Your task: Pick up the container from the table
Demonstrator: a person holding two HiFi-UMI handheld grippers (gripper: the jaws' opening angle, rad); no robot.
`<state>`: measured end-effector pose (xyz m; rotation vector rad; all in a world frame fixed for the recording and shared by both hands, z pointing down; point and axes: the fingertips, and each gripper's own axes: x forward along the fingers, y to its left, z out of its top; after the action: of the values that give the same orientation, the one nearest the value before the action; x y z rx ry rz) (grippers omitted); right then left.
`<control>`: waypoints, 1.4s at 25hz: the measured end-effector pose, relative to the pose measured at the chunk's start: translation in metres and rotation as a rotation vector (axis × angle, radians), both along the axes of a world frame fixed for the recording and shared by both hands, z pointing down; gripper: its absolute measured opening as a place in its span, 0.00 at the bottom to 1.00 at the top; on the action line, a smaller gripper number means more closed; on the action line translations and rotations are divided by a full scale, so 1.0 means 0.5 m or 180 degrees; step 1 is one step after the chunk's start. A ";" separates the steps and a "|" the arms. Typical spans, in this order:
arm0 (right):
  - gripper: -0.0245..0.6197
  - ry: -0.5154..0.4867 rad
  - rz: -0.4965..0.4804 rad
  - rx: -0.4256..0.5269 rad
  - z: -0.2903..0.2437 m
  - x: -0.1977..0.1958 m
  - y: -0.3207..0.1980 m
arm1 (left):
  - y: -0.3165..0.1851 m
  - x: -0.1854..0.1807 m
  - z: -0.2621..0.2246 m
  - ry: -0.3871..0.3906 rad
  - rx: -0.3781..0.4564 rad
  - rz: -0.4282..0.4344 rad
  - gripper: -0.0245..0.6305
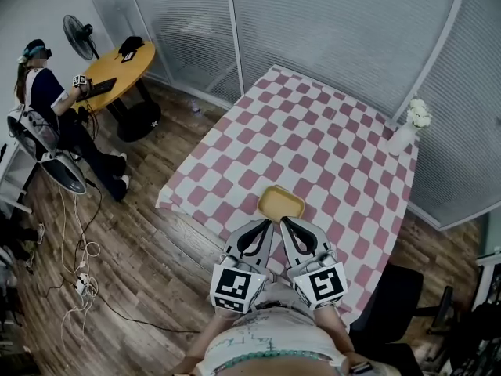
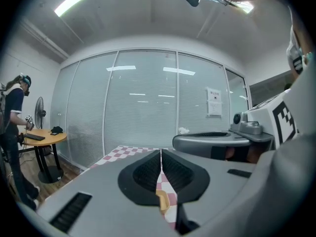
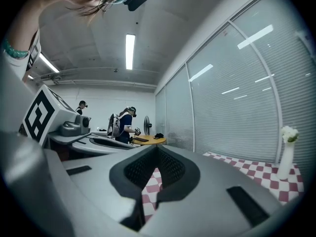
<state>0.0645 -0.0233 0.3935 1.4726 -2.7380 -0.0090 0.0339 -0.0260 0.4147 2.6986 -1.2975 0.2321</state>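
Container point(image 1: 281, 203), on table point(image 1: 329, 143), just beyond left gripper point(image 1: 268, 222)

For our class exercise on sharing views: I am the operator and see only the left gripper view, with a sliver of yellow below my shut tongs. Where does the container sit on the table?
Observer: The head view shows the whole yellow container. It lies flat on the checked table, toward the near side, just beyond the tips of the left gripper.
Operator: Is the right gripper ready to grasp?
Observer: Not yet. The right gripper has its tongs shut, with nothing between them.
Operator: Is anything inside the container?
Observer: From the head view it looks empty.
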 end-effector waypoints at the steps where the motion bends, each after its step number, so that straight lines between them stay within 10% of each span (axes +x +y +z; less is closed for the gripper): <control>1: 0.03 0.0000 0.0030 -0.0018 0.003 0.006 0.000 | -0.001 0.007 0.002 0.0006 -0.0012 0.0034 0.07; 15: 0.03 -0.0012 0.0899 -0.0002 0.003 0.086 -0.079 | -0.107 0.082 -0.012 0.0034 0.0076 0.0849 0.07; 35: 0.03 0.0092 0.1801 -0.0119 0.021 0.003 -0.237 | -0.298 0.008 -0.010 0.0047 0.0145 0.1752 0.07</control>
<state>0.0661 -0.1416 0.4040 2.1477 -2.1875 0.0346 0.0381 -0.1751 0.4095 3.0291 -0.5316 0.2370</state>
